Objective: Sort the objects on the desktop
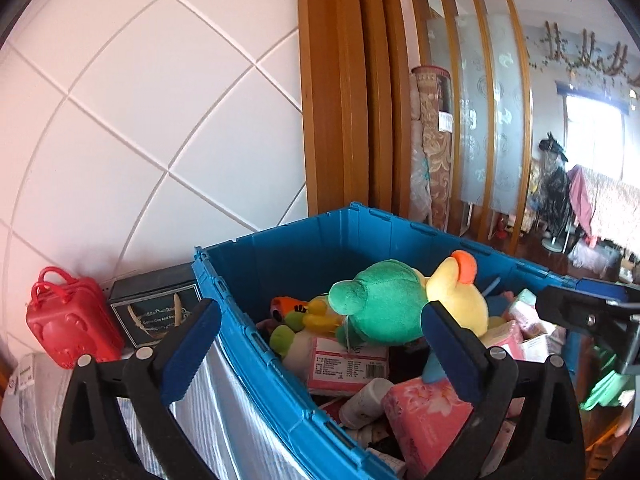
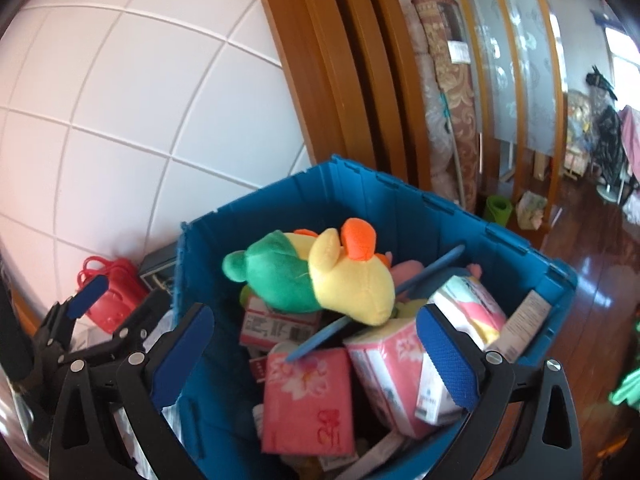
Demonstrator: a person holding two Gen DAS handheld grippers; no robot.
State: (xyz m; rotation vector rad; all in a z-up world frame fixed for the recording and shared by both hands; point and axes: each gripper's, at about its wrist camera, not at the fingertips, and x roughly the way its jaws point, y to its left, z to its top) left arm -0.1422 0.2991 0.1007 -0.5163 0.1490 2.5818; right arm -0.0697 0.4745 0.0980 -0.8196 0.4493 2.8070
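Note:
A blue plastic crate holds a green and yellow plush toy, a smaller plush, pink tissue packs, boxes and a white bottle. My left gripper is open and empty, straddling the crate's left wall. My right gripper is open and empty above the crate's contents. The left gripper also shows in the right wrist view, at the crate's left side.
A red toy suitcase and a dark gift box stand against the white tiled wall left of the crate. A wooden door frame, rolled carpets and a wooden floor lie behind.

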